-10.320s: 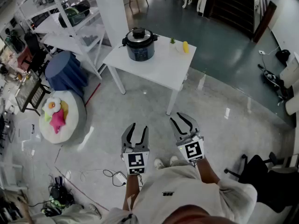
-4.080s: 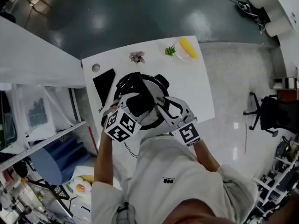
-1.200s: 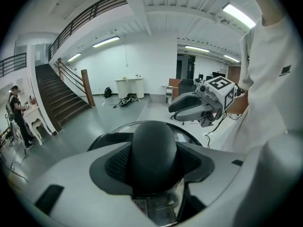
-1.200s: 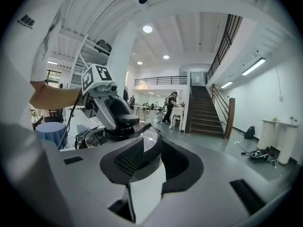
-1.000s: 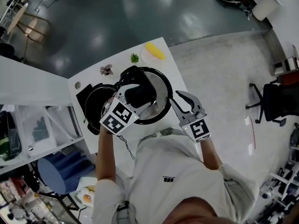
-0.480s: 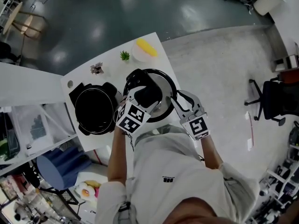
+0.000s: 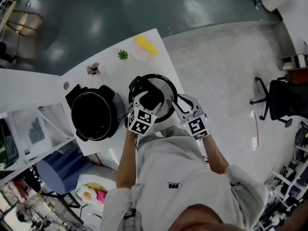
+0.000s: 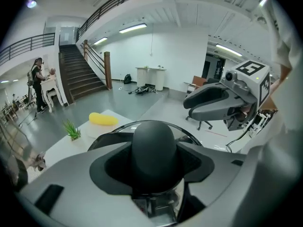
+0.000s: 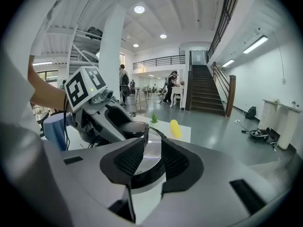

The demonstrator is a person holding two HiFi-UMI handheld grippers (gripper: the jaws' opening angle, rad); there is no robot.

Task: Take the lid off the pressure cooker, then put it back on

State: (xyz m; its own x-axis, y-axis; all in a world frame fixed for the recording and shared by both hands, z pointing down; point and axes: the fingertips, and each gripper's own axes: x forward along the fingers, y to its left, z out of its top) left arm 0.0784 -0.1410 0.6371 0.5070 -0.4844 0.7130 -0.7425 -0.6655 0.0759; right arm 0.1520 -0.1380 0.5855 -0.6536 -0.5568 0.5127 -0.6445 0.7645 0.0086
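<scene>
The pressure cooker body [image 7: 91,113] stands open on the white table [image 7: 110,66], its dark inside showing. Its round lid [image 7: 166,83] is to the right of it, low over the table's near right part. My left gripper [image 7: 149,96] is shut on the lid's black knob [image 8: 154,145], one jaw on each side. My right gripper [image 7: 185,102] is at the lid's right rim with a narrow gap between its pads. In the right gripper view the silver lid [image 9: 152,150] shows through that gap, beyond the tips. Whether the lid rests on the table is not visible.
At the table's far edge are a yellow object [image 7: 144,44] on a white plate, a small green plant [image 7: 122,55] and a small flower [image 7: 93,69]. White shelving and a blue stool [image 7: 53,170] are left of the table. An office chair [image 7: 281,100] stands to the right.
The lid has moved right, off the cooker, and down towards the table with my left gripper on its knob. My right gripper has sunk and come up to the lid's right rim.
</scene>
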